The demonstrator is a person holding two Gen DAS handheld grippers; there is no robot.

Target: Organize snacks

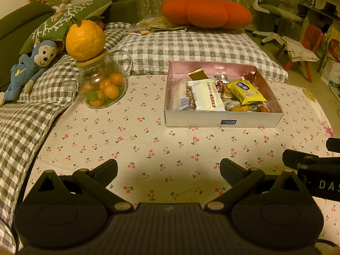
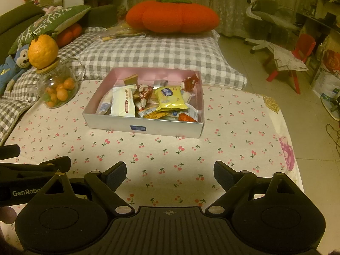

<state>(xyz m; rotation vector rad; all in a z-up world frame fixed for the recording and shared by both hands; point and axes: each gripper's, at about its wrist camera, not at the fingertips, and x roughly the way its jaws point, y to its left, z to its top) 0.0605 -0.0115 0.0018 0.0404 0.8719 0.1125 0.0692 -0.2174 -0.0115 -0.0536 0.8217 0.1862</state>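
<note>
A shallow silver box with a pink inside [image 1: 223, 121] [image 2: 110, 123] sits on the cherry-print cloth. It holds several wrapped snacks, among them a white packet [image 1: 207, 94] [image 2: 123, 103] and a yellow packet [image 1: 247, 91] [image 2: 170, 97]. My left gripper [image 1: 169, 170] is open and empty, low over the cloth, well in front of the box. My right gripper [image 2: 170, 174] is open and empty, also in front of the box. The right gripper shows at the right edge of the left wrist view [image 1: 308, 165], and the left gripper at the left edge of the right wrist view [image 2: 36, 170].
A glass jar of small oranges [image 1: 102, 89] [image 2: 58, 91] with a big orange on its lid stands left of the box. Checked cushions [image 1: 191, 46], a blue monkey toy [image 1: 31, 63] and an orange pumpkin cushion [image 2: 172, 16] lie behind. The cloth's right edge drops to the floor [image 2: 297, 148].
</note>
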